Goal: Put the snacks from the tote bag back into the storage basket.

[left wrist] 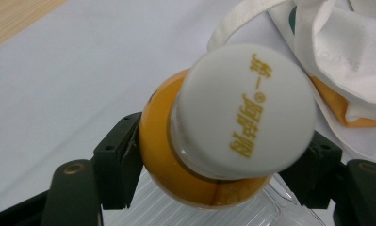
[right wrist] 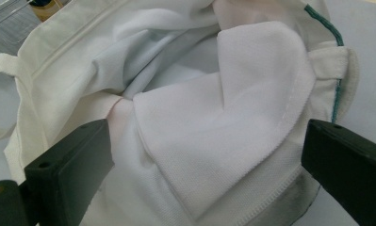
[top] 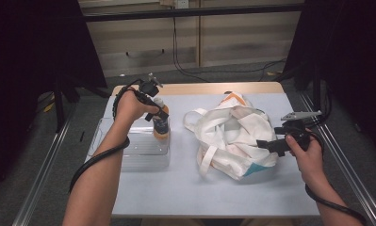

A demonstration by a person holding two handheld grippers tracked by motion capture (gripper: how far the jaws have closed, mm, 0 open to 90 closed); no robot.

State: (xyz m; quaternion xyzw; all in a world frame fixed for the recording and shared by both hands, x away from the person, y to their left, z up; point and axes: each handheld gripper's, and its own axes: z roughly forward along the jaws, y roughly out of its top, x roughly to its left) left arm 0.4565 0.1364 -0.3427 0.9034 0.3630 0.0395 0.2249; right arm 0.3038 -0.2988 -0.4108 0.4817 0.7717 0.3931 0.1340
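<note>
While the left hand-held gripper (left wrist: 214, 174) clamps the orange bottle (left wrist: 176, 160) over the clear tray's (top: 143, 155) right end, the right hand-held gripper (right wrist: 207, 160) stands apart around a fold of the white tote bag (top: 232, 136); its mouth gapes on the tabletop (top: 185, 188), contents unclear.

Grey floor (top: 25, 155), pale slatted wall (top: 232, 37), dark curtains (top: 30, 47).

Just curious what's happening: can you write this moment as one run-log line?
left hand-held gripper: shut on orange bottle | right hand-held gripper: open at white tote bag
</note>
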